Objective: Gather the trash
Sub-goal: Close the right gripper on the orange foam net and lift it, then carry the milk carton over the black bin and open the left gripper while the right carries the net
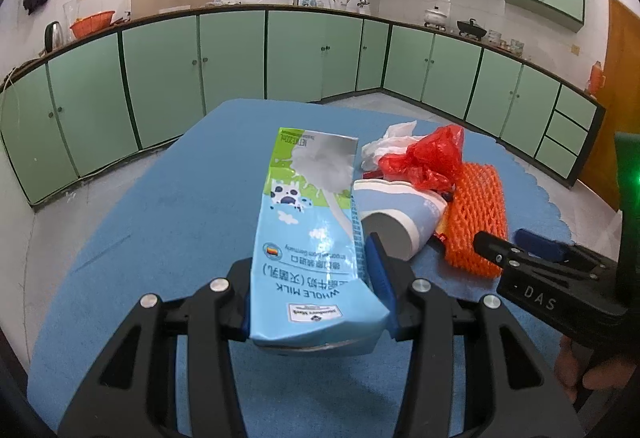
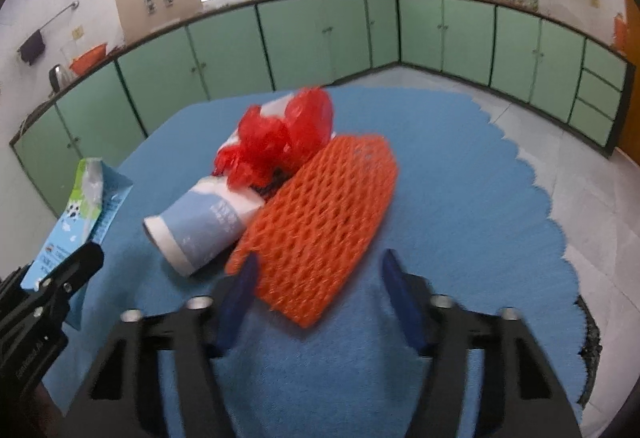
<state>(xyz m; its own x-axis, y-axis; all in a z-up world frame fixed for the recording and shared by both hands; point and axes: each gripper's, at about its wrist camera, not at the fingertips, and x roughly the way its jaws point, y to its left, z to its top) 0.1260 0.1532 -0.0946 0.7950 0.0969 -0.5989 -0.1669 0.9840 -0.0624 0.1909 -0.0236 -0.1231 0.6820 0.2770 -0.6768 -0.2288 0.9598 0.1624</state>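
Above the near edge of the blue cloth-covered table (image 1: 168, 197), the left gripper (image 1: 316, 302) clamps the bottom end of a flattened light-blue milk carton (image 1: 310, 222), whose long axis runs away toward the far edge, top end pointing outward. That piece looks collected. The right gripper (image 2: 320, 298) hangs wide apart around the near end of an orange foam mesh sleeve (image 2: 320, 213); next it probably must close there. Beside it lie a toppled blue-and-white paper cup (image 2: 204, 222) and a crumpled red plastic bag (image 2: 276, 137).
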